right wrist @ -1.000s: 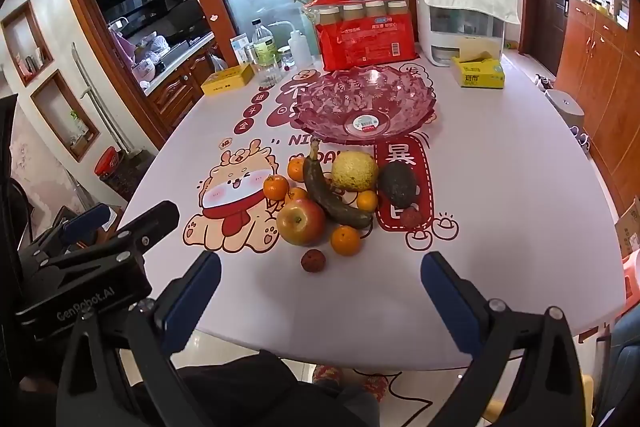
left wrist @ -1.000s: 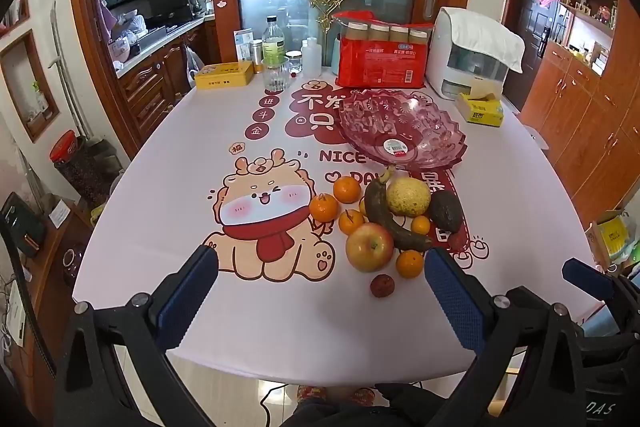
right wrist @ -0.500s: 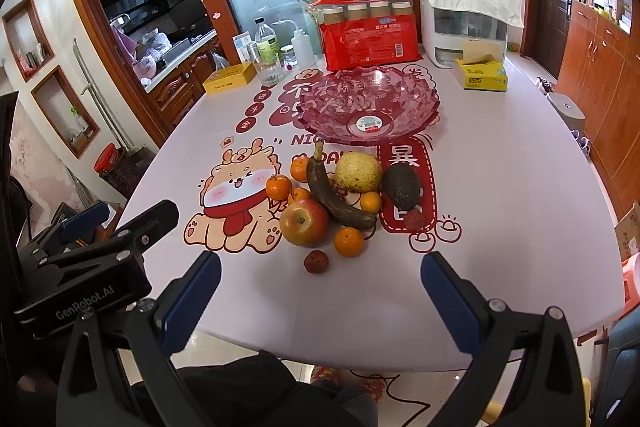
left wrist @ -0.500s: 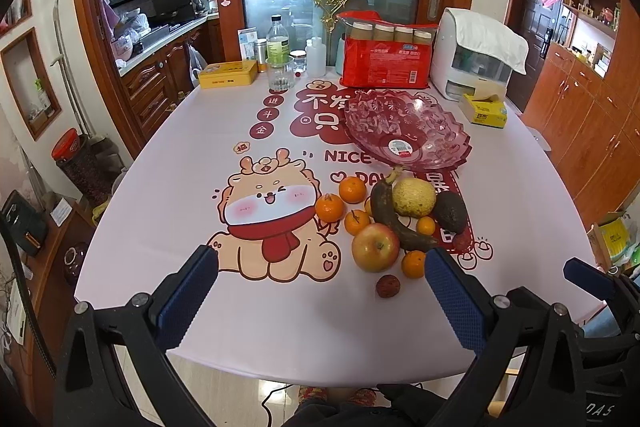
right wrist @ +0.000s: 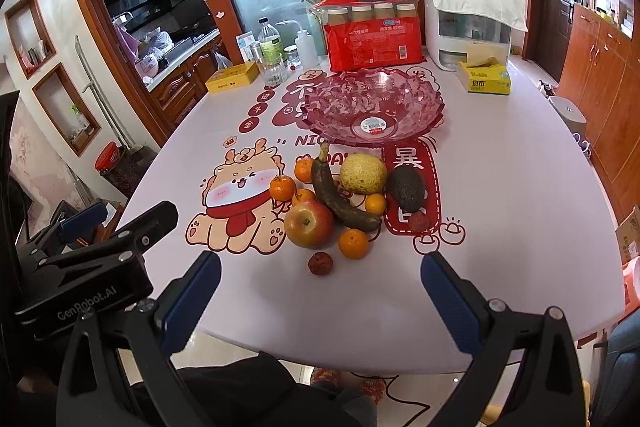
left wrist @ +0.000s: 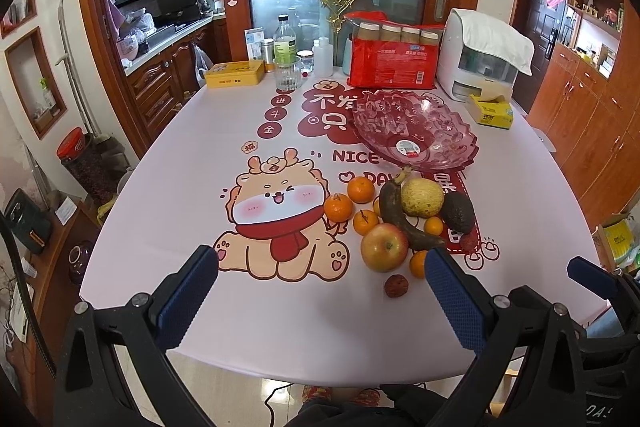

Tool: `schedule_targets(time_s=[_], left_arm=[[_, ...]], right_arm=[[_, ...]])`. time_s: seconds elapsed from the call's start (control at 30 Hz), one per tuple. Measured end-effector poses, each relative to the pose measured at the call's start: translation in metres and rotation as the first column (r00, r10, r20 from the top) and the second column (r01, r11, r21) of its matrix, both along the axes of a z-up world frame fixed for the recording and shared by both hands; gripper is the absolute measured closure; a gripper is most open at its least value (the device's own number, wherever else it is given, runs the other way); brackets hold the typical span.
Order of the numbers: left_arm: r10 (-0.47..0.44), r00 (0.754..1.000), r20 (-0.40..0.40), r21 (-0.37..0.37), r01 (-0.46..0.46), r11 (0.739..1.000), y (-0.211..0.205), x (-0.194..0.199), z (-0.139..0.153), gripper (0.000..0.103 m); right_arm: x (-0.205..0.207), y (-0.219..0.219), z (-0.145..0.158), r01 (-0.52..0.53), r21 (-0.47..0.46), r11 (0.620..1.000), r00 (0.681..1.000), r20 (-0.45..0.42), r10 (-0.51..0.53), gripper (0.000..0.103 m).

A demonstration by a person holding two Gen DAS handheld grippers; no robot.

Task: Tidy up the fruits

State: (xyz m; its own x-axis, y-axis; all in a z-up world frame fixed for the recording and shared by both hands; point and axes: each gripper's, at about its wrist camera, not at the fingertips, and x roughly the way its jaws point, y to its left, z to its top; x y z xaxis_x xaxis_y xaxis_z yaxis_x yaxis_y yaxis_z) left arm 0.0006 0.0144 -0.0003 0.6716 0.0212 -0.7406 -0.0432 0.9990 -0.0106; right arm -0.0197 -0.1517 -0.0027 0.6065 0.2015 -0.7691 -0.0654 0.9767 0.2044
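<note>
Jaws of both grippers stand wide apart and hold nothing: the left gripper (left wrist: 321,269) hangs over the near edge of the tabletop (left wrist: 180,163), the right gripper (right wrist: 320,277) beside it, also at the near edge. Just beyond the right gripper lies a small dark red lychee (right wrist: 320,263), apart from the rest. Behind it the fruit sits in a tight cluster: a red-yellow apple (right wrist: 309,223) with a mandarin (right wrist: 353,243) just to its right, a blackened banana (right wrist: 340,197) running diagonally up between them, and more mandarins on the apple's left. A second lychee (right wrist: 419,221) lies near an avocado (right wrist: 405,187) on the cluster's right, and a pale yellow melon (right wrist: 363,173) rests between the avocado and the banana. Farther back stands a pink glass bowl (right wrist: 424,107), with no fruit in it. At the far edge are a red pack of jars (right wrist: 374,37), a yellow tissue box (right wrist: 485,79), a white appliance (right wrist: 468,23) and a clear bottle (right wrist: 271,45).
</note>
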Motion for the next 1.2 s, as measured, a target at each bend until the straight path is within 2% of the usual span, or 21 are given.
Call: schedule_targets(time_s=[0.33, 0.53, 0.87, 0.97, 1.1, 1.2], left_arm=[[-0.006, 1.0, 0.004, 0.004, 0.006, 1.0, 0.003, 0.001, -0.002, 0.001], [-0.018, 1.0, -0.017, -0.023, 0.017, 1.0, 0.015, 0.01, -0.009, 0.001], [-0.072, 0.991, -0.113, -0.033, 0.069, 0.997, 0.034, 0.03, -0.035, 0.001], [-0.085, 0.988, -0.132, -0.061, 0.077, 0.995, 0.037, 0.037, -0.039, 0.001], [-0.086, 0.985, -0.148, -0.063, 0.078, 0.995, 0.035, 0.05, -0.045, 0.001], [-0.099, 0.98, -0.172, -0.067, 0.089, 0.994, 0.028, 0.06, -0.052, 0.001]], right_arm=[[0.001, 0.009, 0.004, 0.002, -0.006, 1.0, 1.0, 0.016, -0.001, 0.002], [0.002, 0.013, -0.001, 0.007, -0.03, 1.0, 1.0, 0.016, -0.007, 0.002], [-0.003, 0.031, -0.028, 0.042, -0.072, 0.997, 0.998, 0.058, -0.038, 0.002], [-0.001, 0.031, -0.04, 0.041, -0.075, 0.996, 0.998, 0.048, -0.037, 0.002], [0.002, 0.038, -0.059, 0.017, -0.143, 0.99, 0.998, 0.058, -0.009, 0.003], [0.004, 0.041, -0.075, -0.011, -0.136, 0.991, 0.999, 0.041, 0.016, 0.004]])
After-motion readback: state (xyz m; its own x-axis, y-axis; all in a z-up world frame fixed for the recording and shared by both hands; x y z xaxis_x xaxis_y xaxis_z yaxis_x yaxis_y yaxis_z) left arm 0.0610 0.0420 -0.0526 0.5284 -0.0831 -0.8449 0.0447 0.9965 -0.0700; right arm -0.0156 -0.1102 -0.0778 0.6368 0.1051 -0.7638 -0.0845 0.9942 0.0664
